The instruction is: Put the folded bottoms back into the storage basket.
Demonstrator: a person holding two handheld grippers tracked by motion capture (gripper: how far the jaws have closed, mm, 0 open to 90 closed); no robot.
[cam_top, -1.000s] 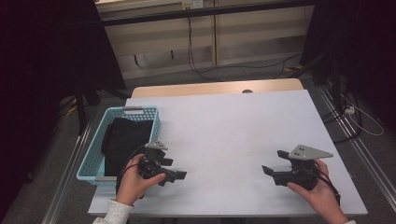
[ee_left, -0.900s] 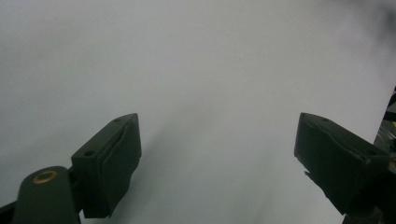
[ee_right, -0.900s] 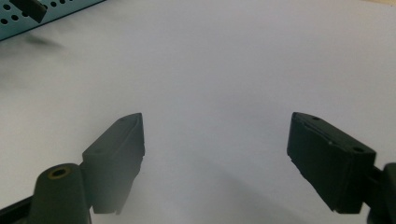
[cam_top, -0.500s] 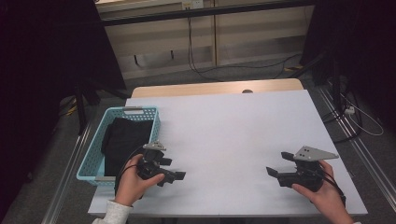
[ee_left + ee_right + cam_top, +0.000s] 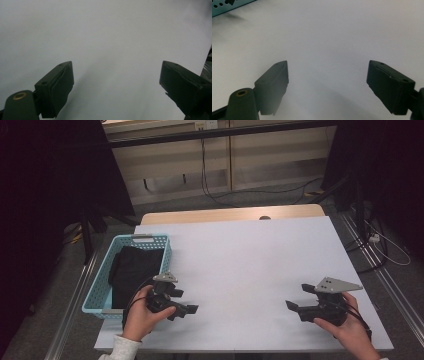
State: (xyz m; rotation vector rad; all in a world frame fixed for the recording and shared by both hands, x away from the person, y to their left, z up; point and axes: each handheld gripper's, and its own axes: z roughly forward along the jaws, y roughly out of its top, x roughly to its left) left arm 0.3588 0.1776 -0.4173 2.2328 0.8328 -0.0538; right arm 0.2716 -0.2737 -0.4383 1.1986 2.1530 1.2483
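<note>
My left gripper (image 5: 185,301) is held in a hand low over the white table (image 5: 240,265), just right of the blue basket (image 5: 98,290). Its jaws point right and stand open with nothing between them, and the left gripper view shows the same gap (image 5: 116,75) over bare tabletop. Near the front right of the table my right gripper (image 5: 298,296) points left, a grey three-cornered plate on top. It is open too, and the right gripper view has only white surface between its black jaws (image 5: 328,72).
A black cloth (image 5: 132,270) lies bunched inside the basket, whose perforated wall (image 5: 227,6) shows at the top left of the right gripper view. A wooden strip (image 5: 230,214) runs along the table's far edge. Cables lie on the floor beyond.
</note>
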